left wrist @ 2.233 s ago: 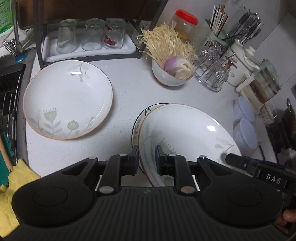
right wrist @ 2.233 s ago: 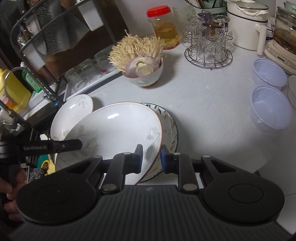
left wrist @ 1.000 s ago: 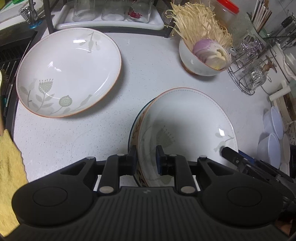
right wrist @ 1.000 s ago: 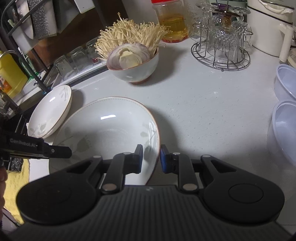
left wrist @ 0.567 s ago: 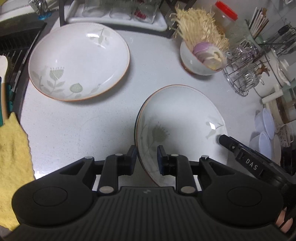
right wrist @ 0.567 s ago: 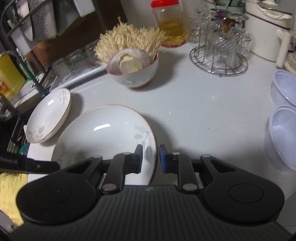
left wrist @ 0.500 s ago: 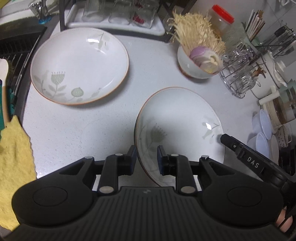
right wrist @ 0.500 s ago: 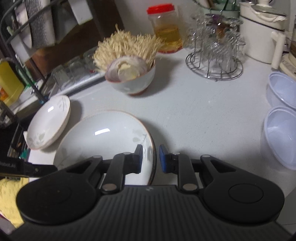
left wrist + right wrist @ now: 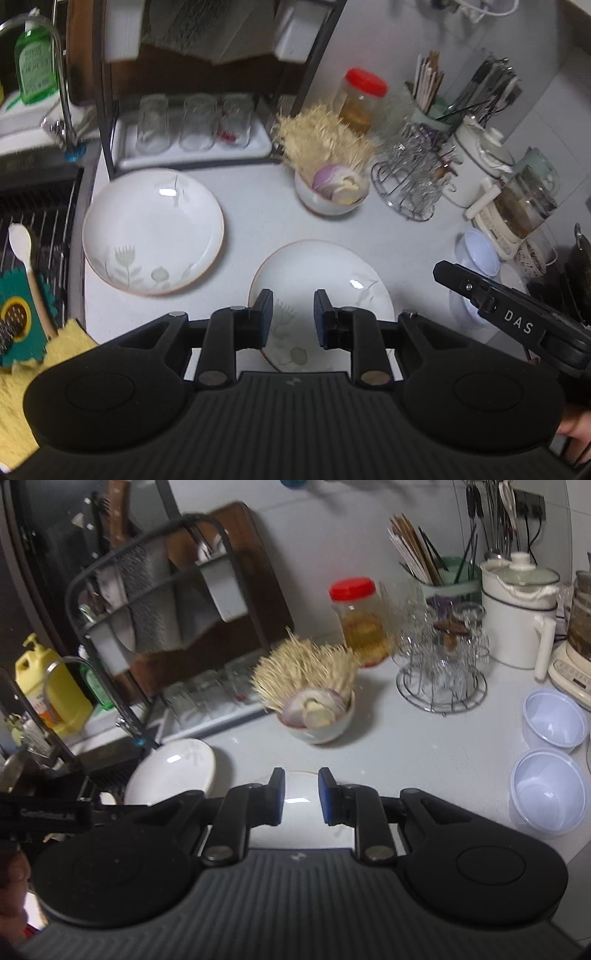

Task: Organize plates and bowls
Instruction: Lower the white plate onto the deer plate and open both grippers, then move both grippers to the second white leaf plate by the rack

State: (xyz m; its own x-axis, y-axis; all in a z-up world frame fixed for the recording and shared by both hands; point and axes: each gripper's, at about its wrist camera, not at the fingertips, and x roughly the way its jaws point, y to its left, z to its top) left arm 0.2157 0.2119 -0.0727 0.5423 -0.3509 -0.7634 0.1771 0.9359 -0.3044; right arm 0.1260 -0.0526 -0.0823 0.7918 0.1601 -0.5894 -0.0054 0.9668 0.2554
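A white deep plate [image 9: 325, 273] with a leaf print lies on the counter below my left gripper [image 9: 293, 317]. The left jaws stand a little apart above its near rim and touch nothing. In the right wrist view the same plate [image 9: 299, 834] is mostly hidden under my right gripper [image 9: 301, 797], whose jaws are nearly together with nothing clamped. One right finger [image 9: 461, 282] hangs off the plate's right side. A second floral plate [image 9: 153, 229] sits to the left near the sink. A bowl of enoki and onion [image 9: 332, 195] stands behind.
A rack with upturned glasses [image 9: 192, 122] lines the back. A wire glass holder [image 9: 410, 184], a red-lidded jar [image 9: 364, 96] and a kettle [image 9: 517, 609] crowd the back right. Two plastic tubs [image 9: 550, 790] sit at right. The sink [image 9: 37, 206] and a yellow cloth [image 9: 22, 387] are at left.
Both grippers have come off the leaf-print plate's rim and risen; the plate stays on the counter and looks smaller. The dark-rimmed plate under it no longer shows.
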